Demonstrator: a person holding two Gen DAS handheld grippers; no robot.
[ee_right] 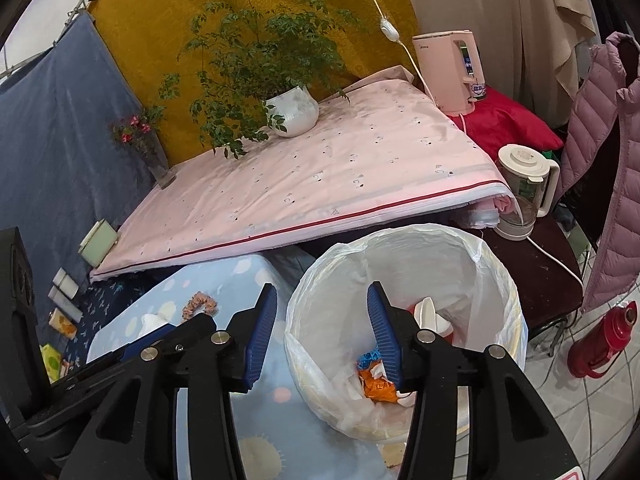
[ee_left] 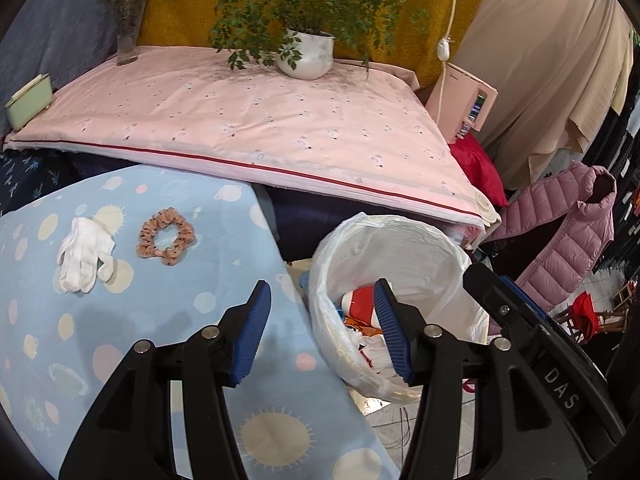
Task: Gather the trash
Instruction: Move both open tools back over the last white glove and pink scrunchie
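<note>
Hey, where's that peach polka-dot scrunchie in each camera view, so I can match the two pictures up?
Left wrist view: the scrunchie lies left of centre on the blue sheet, just right of the white glove.
Right wrist view: the scrunchie is small, lower left of centre, partly hidden behind the other gripper's black body.
Shared landmark: the lined trash bin, to the scrunchie's right in both.

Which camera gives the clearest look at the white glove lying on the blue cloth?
The left wrist view: the glove lies fully visible, fingers and all, beside the hair tie. In the right wrist view only a white sliver shows behind the other tool.
</note>
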